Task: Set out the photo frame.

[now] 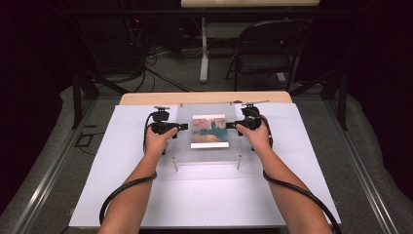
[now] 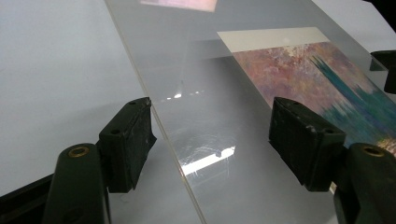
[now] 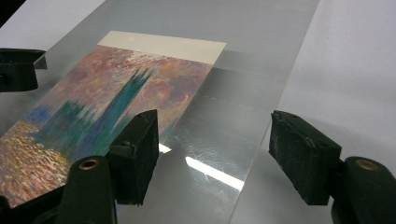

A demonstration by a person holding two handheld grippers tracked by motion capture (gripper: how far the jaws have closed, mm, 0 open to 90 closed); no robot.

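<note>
A clear acrylic sheet (image 1: 207,134) covering a painted print (image 1: 210,130) is seen near the surface's far edge. Both the left gripper (image 1: 181,126) and right gripper (image 1: 231,126) are held with jaws apart, straddling the sheet's side edges.

We see a clear acrylic sheet (image 2: 205,116), glossy and smooth, with fine scratches where the light glares off it. Under it lies a paper print (image 3: 112,107) with a matt painted look and a plain cream border. The white table cover (image 1: 204,195) looks matt and smooth, with a strip of pale wood tabletop (image 1: 146,98) at its far edge. We see 2 black matt pads (image 2: 128,140) on the left gripper (image 2: 210,144), worn and rough at the edges, with brass-coloured metal inserts (image 2: 78,151). The sheet stands on thin metal posts (image 1: 238,162).
</note>
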